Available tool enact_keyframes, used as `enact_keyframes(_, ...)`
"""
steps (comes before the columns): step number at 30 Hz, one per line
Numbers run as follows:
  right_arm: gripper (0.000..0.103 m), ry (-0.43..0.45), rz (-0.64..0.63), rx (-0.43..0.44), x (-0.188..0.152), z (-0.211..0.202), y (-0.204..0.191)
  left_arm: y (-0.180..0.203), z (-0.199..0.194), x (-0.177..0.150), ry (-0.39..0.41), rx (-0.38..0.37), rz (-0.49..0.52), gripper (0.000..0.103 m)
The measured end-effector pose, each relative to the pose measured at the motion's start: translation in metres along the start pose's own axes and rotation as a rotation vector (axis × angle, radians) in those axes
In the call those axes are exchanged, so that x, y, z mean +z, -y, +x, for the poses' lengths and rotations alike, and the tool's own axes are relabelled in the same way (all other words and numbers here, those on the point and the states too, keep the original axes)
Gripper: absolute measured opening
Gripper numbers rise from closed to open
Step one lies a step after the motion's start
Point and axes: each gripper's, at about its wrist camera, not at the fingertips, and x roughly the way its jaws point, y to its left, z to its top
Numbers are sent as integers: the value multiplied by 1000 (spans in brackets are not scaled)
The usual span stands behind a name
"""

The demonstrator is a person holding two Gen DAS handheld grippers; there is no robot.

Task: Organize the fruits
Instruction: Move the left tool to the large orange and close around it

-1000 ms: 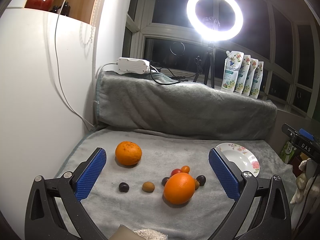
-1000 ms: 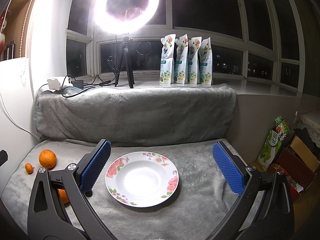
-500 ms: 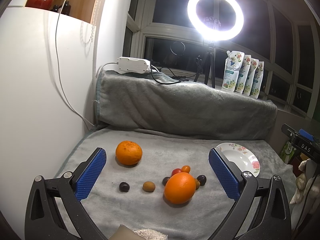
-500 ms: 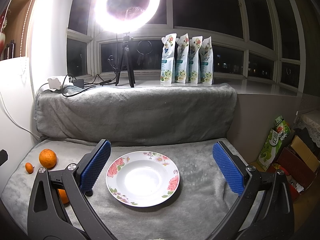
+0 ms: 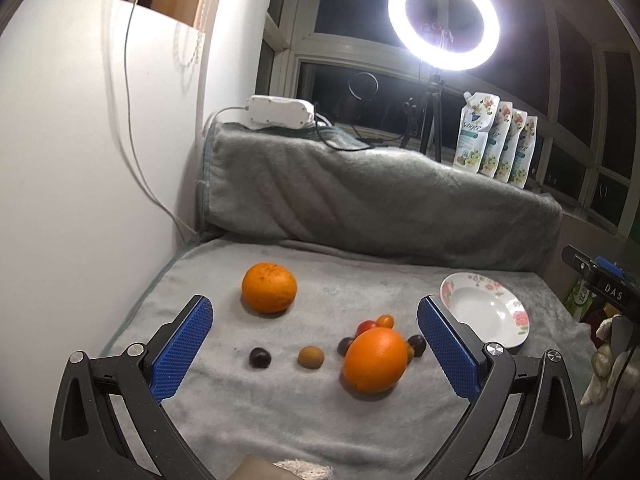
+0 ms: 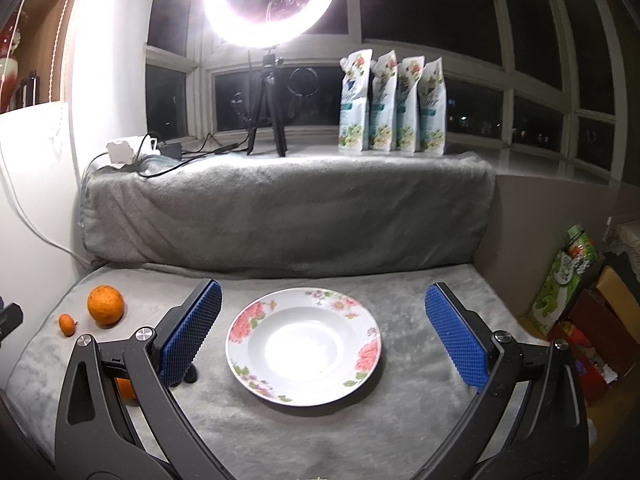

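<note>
The left hand-held gripper (image 5: 316, 344) hangs with its blue pads spread wide and nothing between them, looking down over the fruit scattered on the grey blanket (image 5: 280, 408). The near orange (image 5: 375, 361) lies ahead of it and toward its right pad, closer than anything else; a cluster of small fruits (image 5: 376, 322) sits touching or just behind that orange. Straight ahead between the pads are a small tan fruit (image 5: 310, 357) and, further to the left-pad side, a dark round fruit (image 5: 260, 358). The far orange (image 5: 269, 288) rests well beyond, ahead and slightly toward the left pad.

The right hand-held gripper (image 6: 322, 334) is likewise open and empty, and the flowered plate (image 6: 256, 320) lies directly ahead of it, framed between its two pads. From there the fruit is all off beyond its left pad.

So the judgement is plain: the left hand-held gripper is the nearer one to every fruit, while the plate, the likely place to gather them, lies off past its right pad. The oranges are round, with no long axis to line up on, so any approach angle should serve; a short reach forward and rightward would bring the near orange between the pads
</note>
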Motion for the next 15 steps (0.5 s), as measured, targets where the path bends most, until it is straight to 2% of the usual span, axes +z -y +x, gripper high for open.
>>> enact_keyframes(7, 103, -84, 21, 118, -8, 17, -7, -9, 12, -16, -74, -32, -24, 102)
enact_keyframes(15, 103, -221, 36, 305, -19, 47, -26, -6, 26, -35, -157, -119, -52, 100)
